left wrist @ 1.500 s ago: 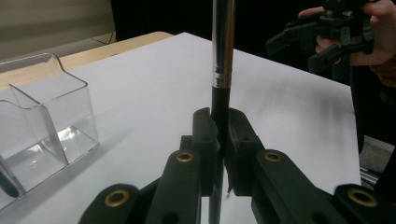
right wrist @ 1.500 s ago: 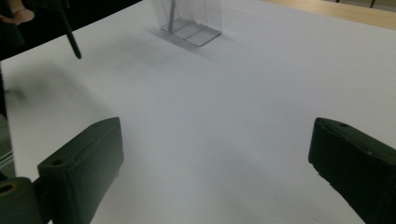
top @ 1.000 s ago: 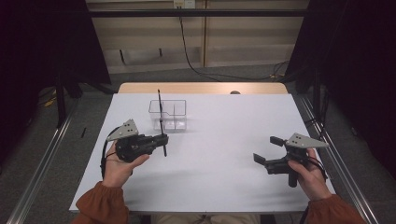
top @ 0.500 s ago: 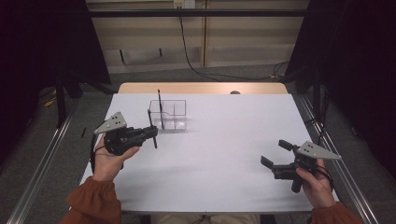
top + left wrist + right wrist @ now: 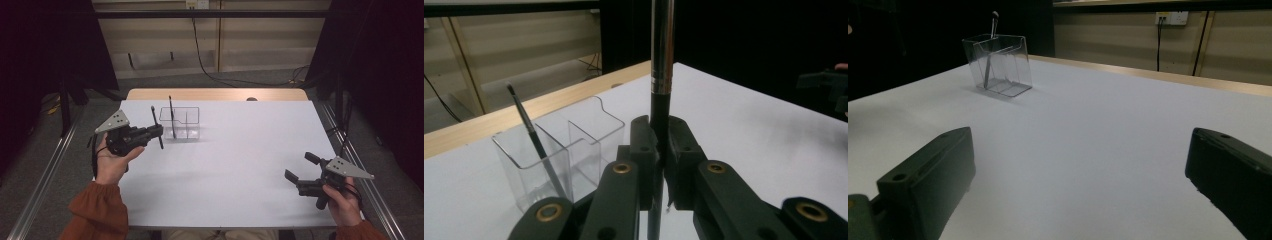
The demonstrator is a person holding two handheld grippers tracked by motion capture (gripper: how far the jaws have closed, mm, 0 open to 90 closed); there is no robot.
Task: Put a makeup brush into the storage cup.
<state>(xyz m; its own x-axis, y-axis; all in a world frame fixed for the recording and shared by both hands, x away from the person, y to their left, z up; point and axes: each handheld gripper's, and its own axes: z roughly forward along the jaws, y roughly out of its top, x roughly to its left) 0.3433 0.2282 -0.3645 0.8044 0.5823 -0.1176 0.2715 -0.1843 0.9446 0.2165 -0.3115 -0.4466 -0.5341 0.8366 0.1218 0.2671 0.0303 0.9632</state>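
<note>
Left gripper (image 5: pixel 159 131): pinching a brush (image 5: pixel 662 60) upright between pressed fingers, ready to drop in.
Holder (image 5: pixel 181 123): just past those fingers, one brush already inside.
Right gripper (image 5: pixel 306 167): fingers spread, resting empty.

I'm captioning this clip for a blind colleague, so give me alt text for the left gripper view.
The left gripper has its two black jaws shut on a dark pen with a silver band, held upright. Behind it, on the white table, stands a clear plastic holder with compartments; a second dark pen leans in its left-hand one.
</note>
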